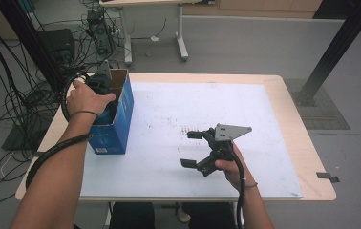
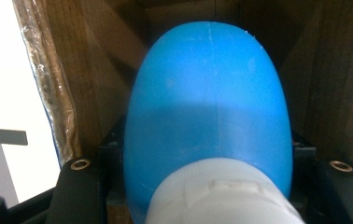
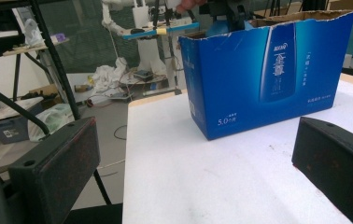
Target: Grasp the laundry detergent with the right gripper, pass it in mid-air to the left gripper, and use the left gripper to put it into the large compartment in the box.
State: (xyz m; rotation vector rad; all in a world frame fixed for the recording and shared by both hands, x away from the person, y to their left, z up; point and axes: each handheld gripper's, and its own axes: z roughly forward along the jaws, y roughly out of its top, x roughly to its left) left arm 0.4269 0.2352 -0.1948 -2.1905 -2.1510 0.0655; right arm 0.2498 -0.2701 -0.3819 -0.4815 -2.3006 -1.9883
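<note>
1. Bottle (image 2: 207,116), blue with a pale cap end, sat between the jaws of the left tongs (image 2: 207,186) inside the box (image 1: 116,119); the jaws were drawn in tight on it, its rounded body pointing deeper into the brown cardboard interior.
2. In the high view, the left hand (image 1: 89,98) reached down over the open top of the box, which stood at the far left of the tabletop (image 1: 274,162), so the bottle was held low within the walls, probably either being set down or about to be lifted out.
3. Right tongs (image 1: 192,149) hovered over the near middle of the white sheet, well apart from the box, jaws spread wide and holding nothing.
4. From the right gripper view, those jaws faced the blue printed side of the box across bare tabletop, seemingly kept clear so the left arm could work unhindered, or ready to steady the box.
5. Tipping looked like the main risk: the tall, narrow box stood unsupported while the left tongs worked inside it.
</note>
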